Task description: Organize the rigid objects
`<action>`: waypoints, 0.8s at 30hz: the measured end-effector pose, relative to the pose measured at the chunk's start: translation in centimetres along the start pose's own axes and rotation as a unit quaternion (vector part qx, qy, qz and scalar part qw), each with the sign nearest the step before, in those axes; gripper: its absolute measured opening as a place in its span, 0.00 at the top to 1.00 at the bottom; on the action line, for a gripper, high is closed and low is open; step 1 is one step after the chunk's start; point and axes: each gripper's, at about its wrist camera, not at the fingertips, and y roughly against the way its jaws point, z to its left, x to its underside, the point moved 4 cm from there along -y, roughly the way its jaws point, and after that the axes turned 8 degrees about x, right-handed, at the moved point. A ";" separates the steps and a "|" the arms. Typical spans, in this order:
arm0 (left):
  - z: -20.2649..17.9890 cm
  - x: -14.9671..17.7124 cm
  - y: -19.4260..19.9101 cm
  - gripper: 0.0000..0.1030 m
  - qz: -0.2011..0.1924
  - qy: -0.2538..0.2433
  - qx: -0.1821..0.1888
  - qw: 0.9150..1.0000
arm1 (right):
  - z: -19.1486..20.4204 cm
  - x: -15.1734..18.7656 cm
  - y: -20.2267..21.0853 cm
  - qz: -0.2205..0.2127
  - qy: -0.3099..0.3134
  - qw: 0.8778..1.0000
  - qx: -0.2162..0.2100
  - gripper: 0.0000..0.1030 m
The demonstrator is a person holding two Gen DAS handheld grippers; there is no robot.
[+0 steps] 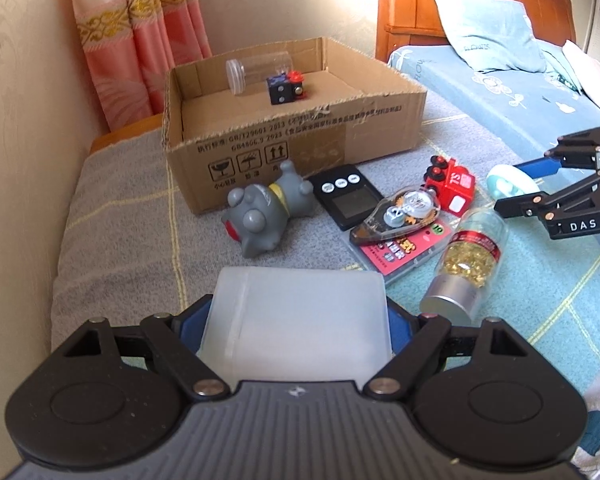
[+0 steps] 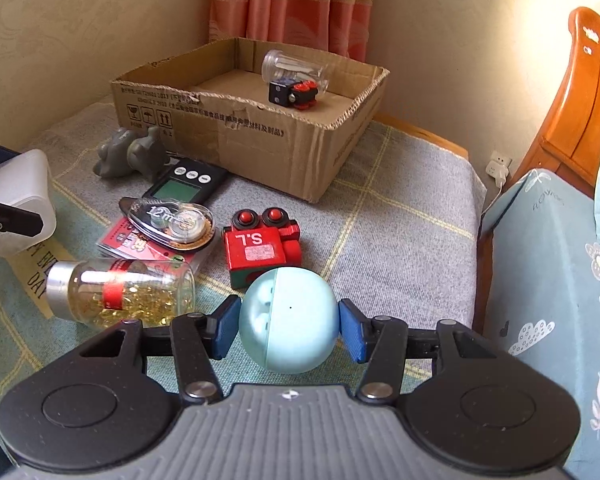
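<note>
My left gripper is shut on a white translucent plastic box, held above the blanket; it also shows in the right wrist view. My right gripper is shut on a light blue round case, which also shows in the left wrist view. A cardboard box stands ahead and holds a clear jar and a black and red toy.
On the blanket lie a grey rubber toy, a black timer, a correction tape on a red card pack, a red toy train and a bottle of gold capsules. A bed stands at the right.
</note>
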 end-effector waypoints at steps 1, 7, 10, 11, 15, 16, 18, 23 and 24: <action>-0.1 -0.2 0.2 0.19 -0.002 -0.003 0.000 1.000 | -0.1 -0.2 0.3 -0.002 0.002 1.000 -0.001 0.44; 0.1 -2.8 1.4 0.19 -0.025 -0.023 -0.003 0.999 | -0.1 -1.6 2.0 -0.019 0.021 1.000 -0.006 0.44; 0.3 -5.1 1.8 0.19 -0.043 -0.034 -0.007 0.998 | -0.2 -2.7 2.8 -0.033 0.026 0.999 -0.009 0.44; 0.5 -6.0 1.9 0.19 -0.050 -0.038 -0.007 0.998 | -0.3 -3.0 3.0 -0.038 0.027 0.999 -0.010 0.44; 1.2 -10.3 1.1 0.19 -0.072 -0.056 -0.022 0.996 | -0.6 -4.9 3.7 -0.060 0.031 0.998 -0.013 0.44; 1.5 -11.4 0.6 0.19 -0.074 -0.061 -0.028 0.995 | -0.6 -5.4 3.9 -0.065 0.032 0.997 -0.014 0.44; 2.3 -13.8 -0.7 0.19 -0.074 -0.057 -0.031 0.995 | -0.8 -6.4 4.0 -0.075 0.035 0.996 -0.016 0.44; 4.9 -18.9 -4.9 0.19 -0.059 -0.034 -0.048 0.997 | -1.0 -8.7 3.8 -0.087 0.041 0.995 -0.009 0.44; 5.4 -19.7 -5.8 0.19 -0.057 -0.030 -0.057 0.996 | -1.0 -9.1 3.8 -0.091 0.041 0.995 -0.009 0.44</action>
